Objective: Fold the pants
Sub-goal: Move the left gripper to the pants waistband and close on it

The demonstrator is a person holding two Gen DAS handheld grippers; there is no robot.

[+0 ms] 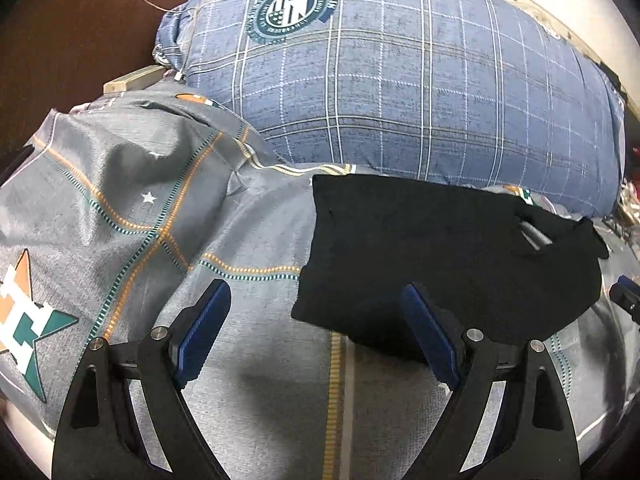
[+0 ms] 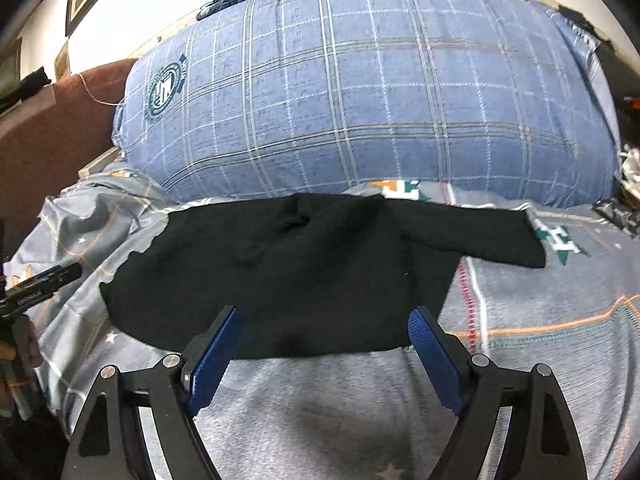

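Observation:
The black pants [image 1: 440, 248] lie folded into a compact block on the grey patterned bedsheet [image 1: 248, 240]. In the right wrist view the pants [image 2: 300, 272] spread across the middle, with a narrow part reaching right. My left gripper [image 1: 316, 300] is open and empty, its right finger over the pants' near left corner. My right gripper [image 2: 324, 320] is open and empty, just above the pants' near edge. The other gripper's tip shows at the left edge in the right wrist view [image 2: 40, 284].
A large blue plaid pillow [image 1: 400, 80] lies right behind the pants, also in the right wrist view [image 2: 360, 92]. A brown headboard or sofa [image 1: 72, 32] stands at the far left. The grey sheet [image 2: 540, 340] extends right and towards me.

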